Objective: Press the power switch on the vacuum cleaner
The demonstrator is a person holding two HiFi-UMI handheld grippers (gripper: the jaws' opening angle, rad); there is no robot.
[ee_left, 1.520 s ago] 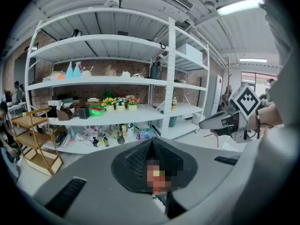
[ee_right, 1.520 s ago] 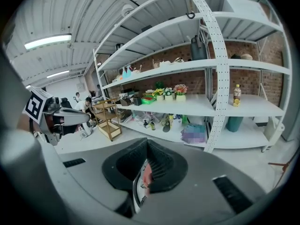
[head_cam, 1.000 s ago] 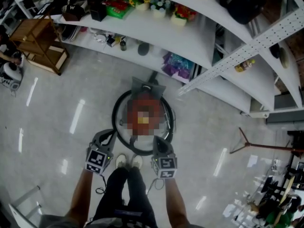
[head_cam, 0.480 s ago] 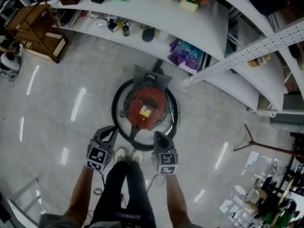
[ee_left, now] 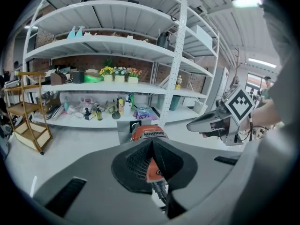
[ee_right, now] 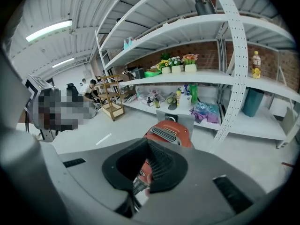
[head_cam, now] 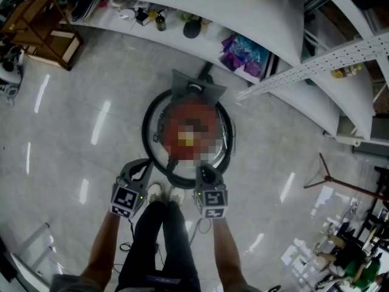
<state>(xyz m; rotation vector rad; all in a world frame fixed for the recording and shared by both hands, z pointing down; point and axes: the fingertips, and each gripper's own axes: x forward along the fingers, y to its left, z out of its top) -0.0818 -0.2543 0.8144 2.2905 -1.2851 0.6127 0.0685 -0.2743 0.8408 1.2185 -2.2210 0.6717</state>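
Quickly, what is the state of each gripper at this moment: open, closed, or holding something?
Left gripper: closed, jaws together, holding nothing.
Right gripper: closed, jaws together, holding nothing.

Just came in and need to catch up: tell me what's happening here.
A person stands over a red vacuum cleaner on the floor, a gripper in each hand. The left gripper and right gripper point at it from its near side, jaws together on nothing. Neither touches it, so nothing has been pressed yet.
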